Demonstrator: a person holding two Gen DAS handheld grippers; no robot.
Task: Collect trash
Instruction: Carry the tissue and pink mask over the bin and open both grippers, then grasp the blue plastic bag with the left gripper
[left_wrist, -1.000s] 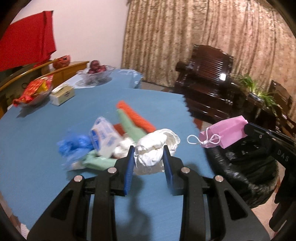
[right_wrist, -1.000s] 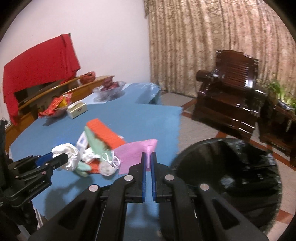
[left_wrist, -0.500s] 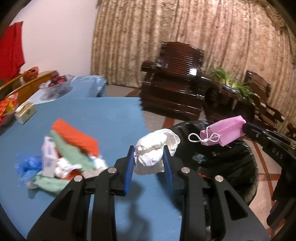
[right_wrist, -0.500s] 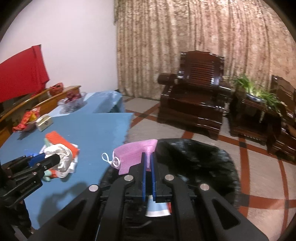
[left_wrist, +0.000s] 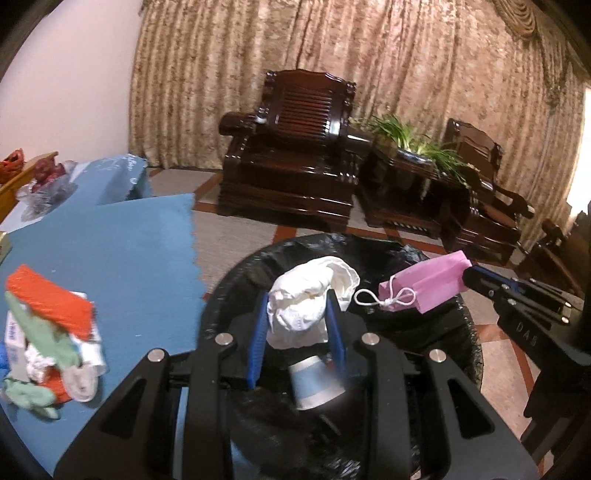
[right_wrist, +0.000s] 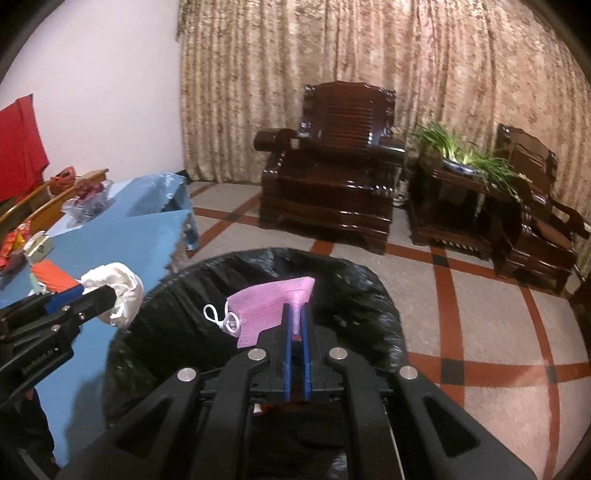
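Both grippers tilt downward over the black-lined trash bin (left_wrist: 436, 332), the left gripper (left_wrist: 297, 325) clamped on a crumpled white wad (left_wrist: 306, 306) and, beside it, the right gripper (right_wrist: 295, 314) pinched tight on a pink face mask (right_wrist: 266, 310).

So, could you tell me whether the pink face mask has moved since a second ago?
Yes. The pink face mask, held in the right tongs, has gone from over the blue table edge to above the black bin.
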